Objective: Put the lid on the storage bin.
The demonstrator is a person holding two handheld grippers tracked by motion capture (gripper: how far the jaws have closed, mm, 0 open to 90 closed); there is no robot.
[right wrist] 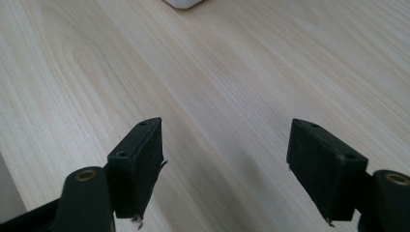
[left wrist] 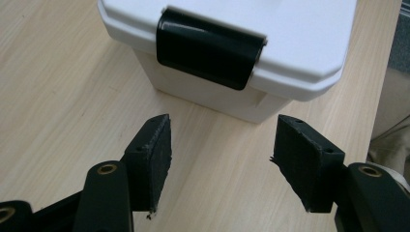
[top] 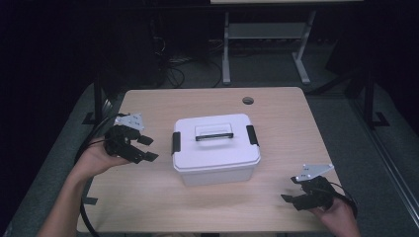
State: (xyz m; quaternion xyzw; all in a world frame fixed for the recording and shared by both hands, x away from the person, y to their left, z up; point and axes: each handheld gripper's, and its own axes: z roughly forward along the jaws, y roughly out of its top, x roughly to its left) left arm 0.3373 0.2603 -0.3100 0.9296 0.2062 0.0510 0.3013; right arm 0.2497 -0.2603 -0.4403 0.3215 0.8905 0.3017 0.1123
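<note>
the left hand-held gripper (left wrist: 220, 159) stands nearest the lens in its own view, its two black jaws spread apart with nothing between them, only bare wood of the light wooden desk (left wrist: 58, 87). just beyond them sits the white plastic storage box with a snap-on lid (left wrist: 270, 34); its top and far side are cut off by the frame there, and one glossy black latch (left wrist: 210, 48) is folded down over the lid's rim onto the wall.

from the high view the box (top: 216, 148) rests near the middle of the desk (top: 276, 118), lid on, a black latch at each short end and a recessed handle (top: 214, 132) with a dark bar on top. what is inside cannot be seen.

the right hand-held gripper (top: 295, 195) hovers near the desk's front right corner, well apart from the box, jaws open and empty; in its own view only a small white corner of the box (right wrist: 183, 3) peeks in at the top edge.

the left hand-held gripper (top: 147, 148) is just beside the box's left latch (top: 176, 142), not touching. open wood lies in front of the box and behind it, where a round cable hole (top: 248, 100) sits near the far edge. the floor beyond is dark and hard to make out.
</note>
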